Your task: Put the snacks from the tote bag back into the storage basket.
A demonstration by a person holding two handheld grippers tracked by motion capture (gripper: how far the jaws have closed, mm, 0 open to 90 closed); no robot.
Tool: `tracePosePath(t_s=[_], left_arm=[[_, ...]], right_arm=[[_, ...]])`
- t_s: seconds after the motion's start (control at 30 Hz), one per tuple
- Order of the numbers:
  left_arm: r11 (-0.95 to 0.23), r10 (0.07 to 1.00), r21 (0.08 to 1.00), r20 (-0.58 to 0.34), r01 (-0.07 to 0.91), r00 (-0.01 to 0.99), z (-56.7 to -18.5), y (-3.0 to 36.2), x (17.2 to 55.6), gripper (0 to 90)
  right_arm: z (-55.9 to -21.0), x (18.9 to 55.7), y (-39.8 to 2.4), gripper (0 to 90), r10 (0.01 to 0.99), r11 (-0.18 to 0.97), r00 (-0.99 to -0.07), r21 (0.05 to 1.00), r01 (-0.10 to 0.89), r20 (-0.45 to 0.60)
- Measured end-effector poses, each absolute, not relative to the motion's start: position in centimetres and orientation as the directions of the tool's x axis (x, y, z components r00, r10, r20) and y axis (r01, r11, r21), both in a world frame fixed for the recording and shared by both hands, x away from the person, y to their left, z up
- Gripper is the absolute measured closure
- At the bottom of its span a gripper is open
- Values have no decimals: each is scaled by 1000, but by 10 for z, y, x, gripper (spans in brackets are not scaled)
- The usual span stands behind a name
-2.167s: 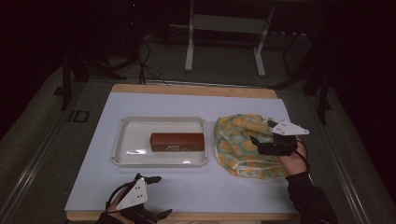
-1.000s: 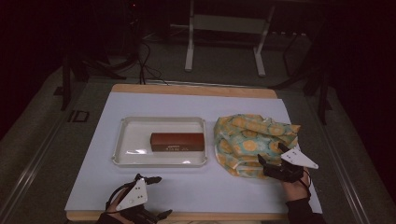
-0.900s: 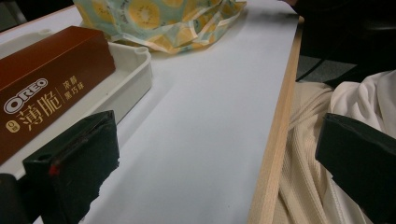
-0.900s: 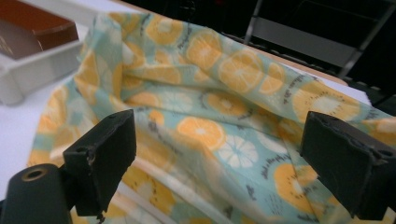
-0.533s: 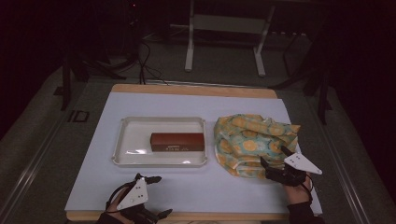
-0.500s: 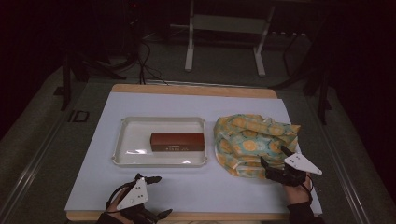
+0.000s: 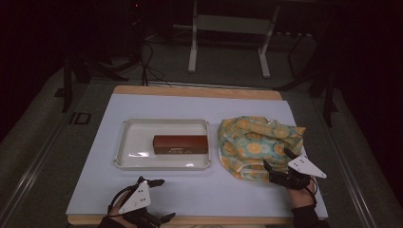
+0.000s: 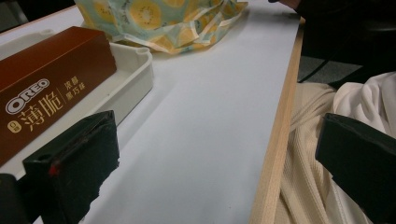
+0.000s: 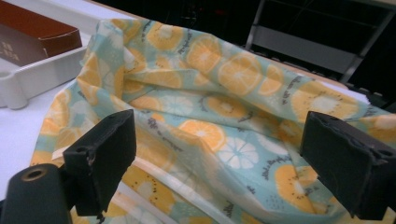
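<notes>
Left gripper (image 7: 151, 199) is parked at the near left edge, jaws wide, nothing held. Brown box (image 7: 180, 144) is seen lying in the white tray (image 7: 124, 142), centre-left. Right gripper (image 7: 278, 165) is poised at the near right edge of the fruit-print cloth (image 7: 252, 140), jaws wide. Risk: several crumpled layers may be pinched together, so the cloth gets dragged bunched.
</notes>
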State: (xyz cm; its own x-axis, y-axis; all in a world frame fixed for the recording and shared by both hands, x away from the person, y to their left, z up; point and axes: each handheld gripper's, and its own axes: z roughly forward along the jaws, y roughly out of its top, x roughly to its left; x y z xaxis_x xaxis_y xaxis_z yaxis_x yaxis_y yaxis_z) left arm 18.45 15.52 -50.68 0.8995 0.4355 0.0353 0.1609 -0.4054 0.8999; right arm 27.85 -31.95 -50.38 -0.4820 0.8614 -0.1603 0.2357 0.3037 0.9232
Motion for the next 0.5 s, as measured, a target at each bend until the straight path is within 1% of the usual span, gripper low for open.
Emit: tracePosePath(t_s=[0.5], left_arm=[[-400,437,902,34,161,899,-506,156,185,0]], right_arm=[[-504,279,-321,110,858,295,-491,927,233,-149]])
